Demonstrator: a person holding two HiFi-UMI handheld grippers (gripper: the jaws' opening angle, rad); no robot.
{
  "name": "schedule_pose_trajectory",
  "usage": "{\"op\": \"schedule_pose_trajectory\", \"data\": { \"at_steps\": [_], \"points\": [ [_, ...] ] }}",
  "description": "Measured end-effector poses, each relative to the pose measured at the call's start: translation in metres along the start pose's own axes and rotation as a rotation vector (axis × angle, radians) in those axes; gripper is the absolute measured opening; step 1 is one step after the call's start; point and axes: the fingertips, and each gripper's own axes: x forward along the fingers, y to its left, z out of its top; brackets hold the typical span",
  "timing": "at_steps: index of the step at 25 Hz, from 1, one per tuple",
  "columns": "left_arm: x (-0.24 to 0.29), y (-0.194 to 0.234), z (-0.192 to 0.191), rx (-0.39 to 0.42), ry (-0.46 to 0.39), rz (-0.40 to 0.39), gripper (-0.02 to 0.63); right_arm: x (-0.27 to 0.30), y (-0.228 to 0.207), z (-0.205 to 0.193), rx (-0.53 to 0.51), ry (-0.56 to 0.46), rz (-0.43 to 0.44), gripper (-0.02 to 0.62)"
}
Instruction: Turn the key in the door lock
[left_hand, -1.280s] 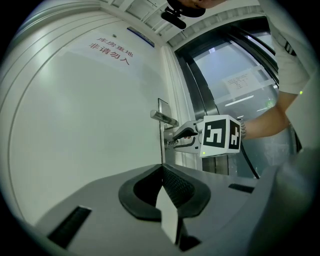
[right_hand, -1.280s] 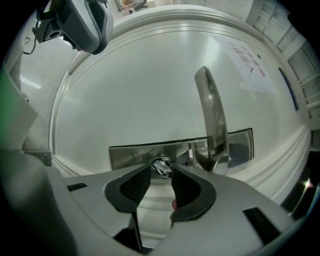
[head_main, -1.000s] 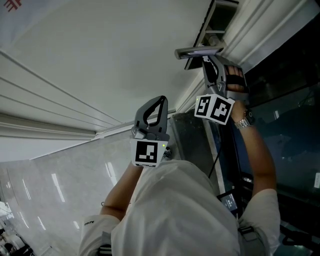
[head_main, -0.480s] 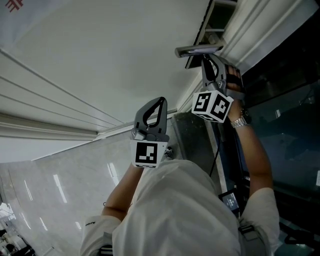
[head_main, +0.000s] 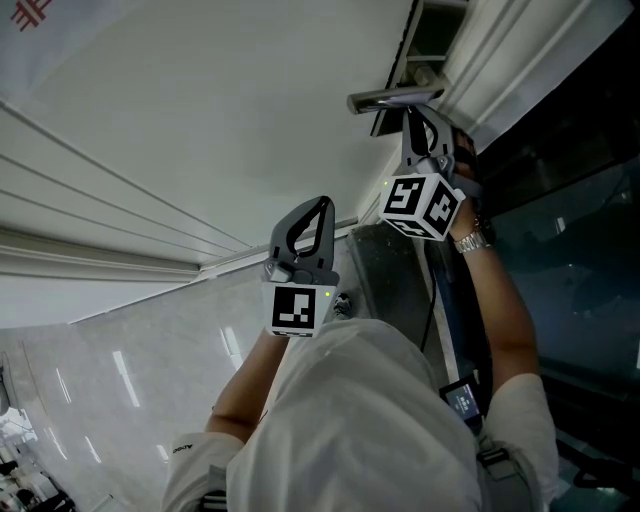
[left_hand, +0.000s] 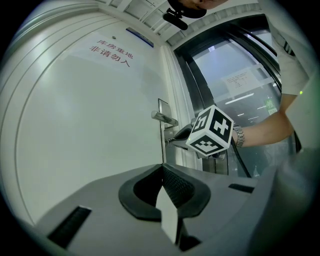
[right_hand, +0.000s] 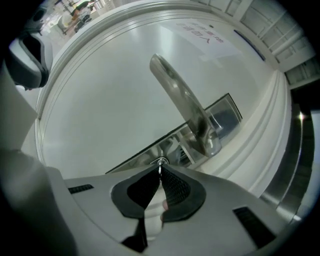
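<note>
Our right tongs (right_hand: 160, 172) are closing on the key (right_hand: 160, 163) at their tips, with the handle (right_hand: 180, 100) just above. Our left tongs (left_hand: 161, 169) are pinched together, empty.

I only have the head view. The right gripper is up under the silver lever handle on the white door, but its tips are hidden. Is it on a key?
Observer: Yes. In the right gripper view, the right gripper has its jaws closing on a small silver key, which is pinched between the tips.
Operator: Where does that key sit?
Observer: In a round lock cylinder on the shiny steel plate, just under the silver lever handle.
Operator: And the left gripper?
Observer: In its own view, the left gripper has its jaws together with nothing between them. It points at the white door.
</note>
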Motion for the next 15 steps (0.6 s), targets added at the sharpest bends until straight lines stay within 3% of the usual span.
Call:
{"op": "schedule_pose_trajectory", "data": {
  "at_steps": [6, 15],
  "points": [
    [0.0002, -0.0013, 0.0018, 0.015, 0.002, 0.0, 0.008, 0.0003, -0.003, -0.0002, 0.177, -0.002, -0.006, 0.012],
    [-0.0017, -0.0009, 0.0025, 0.027, 0.016, 0.019, 0.008, -0.001, -0.0072, -0.0008, 0.526, -0.014, 0.051, 0.011]
  ]
}}
